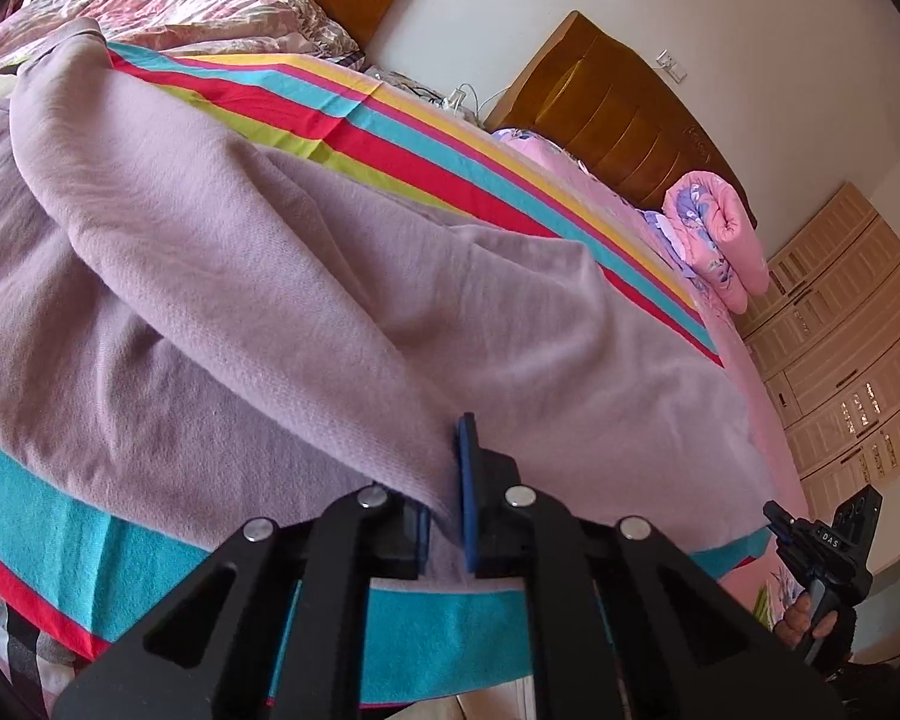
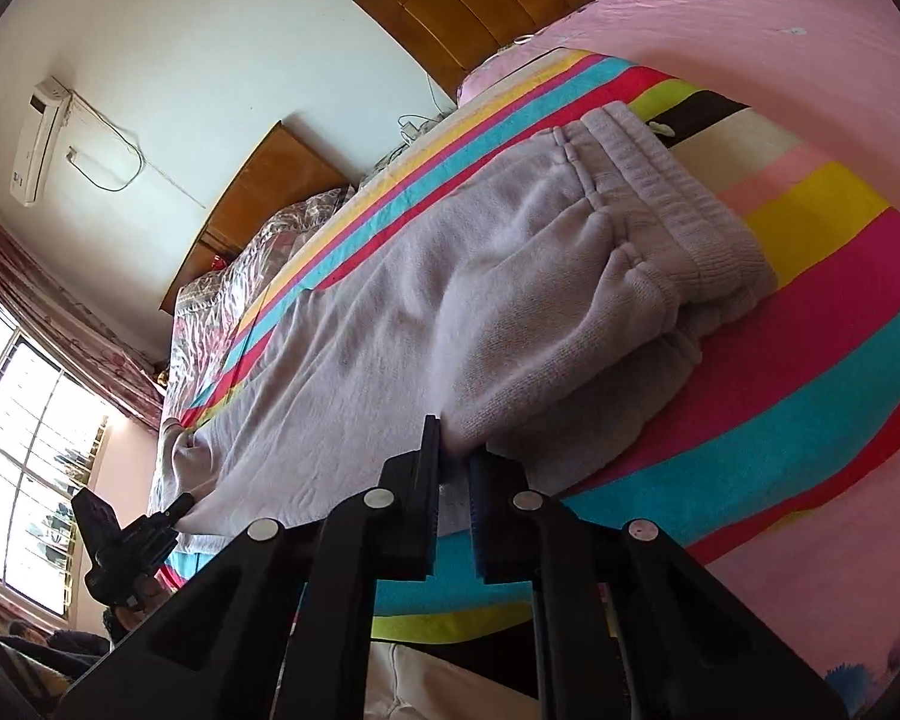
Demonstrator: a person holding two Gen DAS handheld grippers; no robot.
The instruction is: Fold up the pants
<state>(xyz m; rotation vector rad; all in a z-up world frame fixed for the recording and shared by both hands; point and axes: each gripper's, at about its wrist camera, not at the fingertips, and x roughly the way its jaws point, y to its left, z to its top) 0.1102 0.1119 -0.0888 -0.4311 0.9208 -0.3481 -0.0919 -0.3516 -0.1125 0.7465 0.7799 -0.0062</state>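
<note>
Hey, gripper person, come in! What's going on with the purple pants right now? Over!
Left gripper, right gripper: both shut on pants edge. Pants flat on striped blanket. Nothing in the way.

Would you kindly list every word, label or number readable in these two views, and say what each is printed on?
"DAS": white letters on the black body of the right gripper, seen from the left wrist view.
Air conditioner on the wall: its front panel markings are too small to read.
Pants, striped blanket, left gripper: no text visible.
</note>
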